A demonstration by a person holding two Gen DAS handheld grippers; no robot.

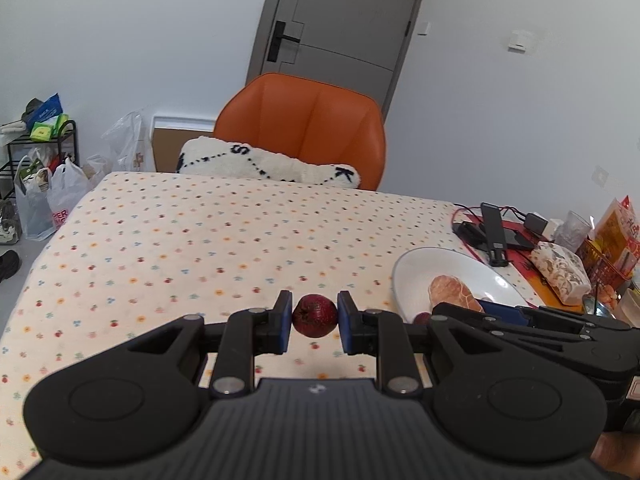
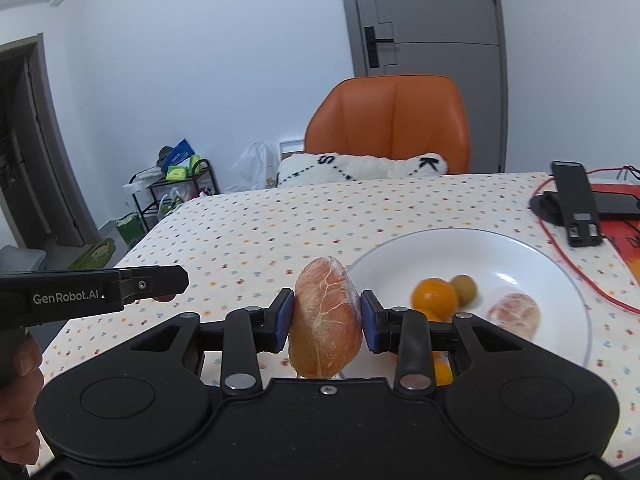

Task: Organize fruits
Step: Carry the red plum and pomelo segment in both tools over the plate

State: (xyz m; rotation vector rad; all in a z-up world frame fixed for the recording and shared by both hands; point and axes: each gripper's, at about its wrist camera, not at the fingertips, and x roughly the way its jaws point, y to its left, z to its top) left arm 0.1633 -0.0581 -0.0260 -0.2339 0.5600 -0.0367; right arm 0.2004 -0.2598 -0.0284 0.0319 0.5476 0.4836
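Gripping a small dark-red fruit (image 1: pixel 315 315), the left gripper (image 1: pixel 314 322) is clenched on it from both sides with blue pads (image 1: pixel 283 322), held just above the dotted tablecloth (image 1: pixel 180 248). Right gripper (image 2: pixel 327 318): clamped on a peeled pinkish-orange citrus segment (image 2: pixel 326 318), upright betw. its pads, held off the cloth just left of the white plate (image 2: pixel 560 276). Plate contents (right wrist view): a second peeled segment (image 2: pixel 514 314), an orange round fruit (image 2: pixel 435 295), an olive-green round fruit (image 2: pixel 464 289) touching it, plus more orange pieces (image 2: pixel 442 372) partly hidden behind the gripper linkage. Left wrist view: plate seen at right w/ one peeled segment, the right gripper's body crossing in front of it. Left gripper also appears at the left edge of the right wrist view, labelled "GenRobot.AI", w/ a person's hand (image 2: pixel 18 396) below it. Background: orange chair (image 1: pixel 304 124) w/ a white patterned cushion (image 1: pixel 268 164) at the table's far side; grey door (image 1: pixel 340 20) behind; black devices and red cable (image 2: pixel 576 208) right of the plate.
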